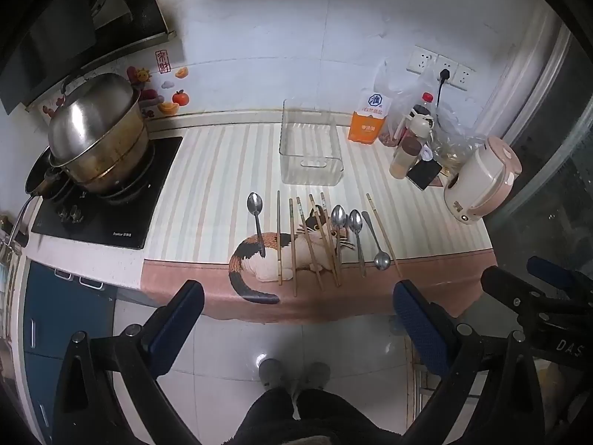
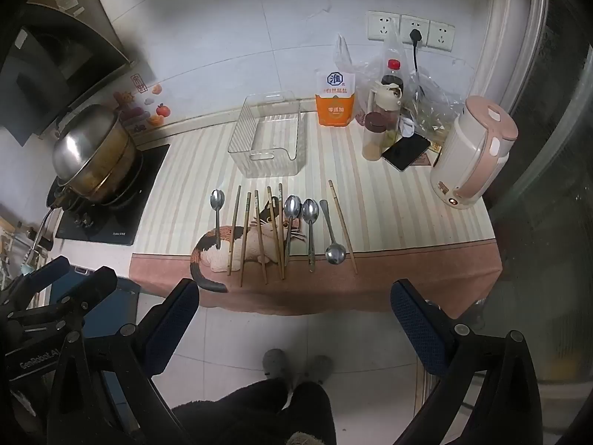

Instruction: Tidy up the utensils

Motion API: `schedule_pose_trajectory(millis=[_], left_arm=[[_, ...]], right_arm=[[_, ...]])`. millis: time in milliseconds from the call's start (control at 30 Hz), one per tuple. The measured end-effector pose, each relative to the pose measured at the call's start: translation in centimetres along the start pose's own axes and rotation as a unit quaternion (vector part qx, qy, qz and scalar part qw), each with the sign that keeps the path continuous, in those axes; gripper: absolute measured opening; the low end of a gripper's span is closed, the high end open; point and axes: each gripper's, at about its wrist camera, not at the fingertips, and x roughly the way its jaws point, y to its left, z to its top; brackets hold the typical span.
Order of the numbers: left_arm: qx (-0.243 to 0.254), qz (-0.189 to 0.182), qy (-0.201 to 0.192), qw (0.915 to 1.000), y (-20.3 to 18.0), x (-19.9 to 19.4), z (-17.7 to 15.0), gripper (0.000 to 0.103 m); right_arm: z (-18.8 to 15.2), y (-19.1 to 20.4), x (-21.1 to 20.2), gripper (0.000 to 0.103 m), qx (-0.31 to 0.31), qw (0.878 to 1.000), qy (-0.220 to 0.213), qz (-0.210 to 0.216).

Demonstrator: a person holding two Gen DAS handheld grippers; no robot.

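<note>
Kitchen tabletop (image 1: pixel 207 185) under a cat-print mat carries four spoons (image 1: pixel 255 218) and six chopsticks (image 1: pixel 292 244) in a row, just in front of a clear bin (image 1: pixel 309 148). Left claw (image 1: pixel 296 319) and right claw (image 2: pixel 294 315) hang wide open and empty above the floor.

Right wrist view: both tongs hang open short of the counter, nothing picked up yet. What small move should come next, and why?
Probably lower the right tongs toward the rightmost chopstick, the outermost piece on that side. All the utensils lie on the cat mat, the clear bin behind them holds nothing, and the left tongs are open too.
</note>
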Motion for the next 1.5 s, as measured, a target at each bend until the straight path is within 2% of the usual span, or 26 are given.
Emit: schedule_pose_trajectory(millis=[1500], left_arm=[[0.011, 0.005, -0.002, 0.9999, -0.8, 0.0, 0.5, 0.103]], right_arm=[[0.0, -1.0, 0.9, 0.103, -0.004, 1.0, 0.019, 0.004]])
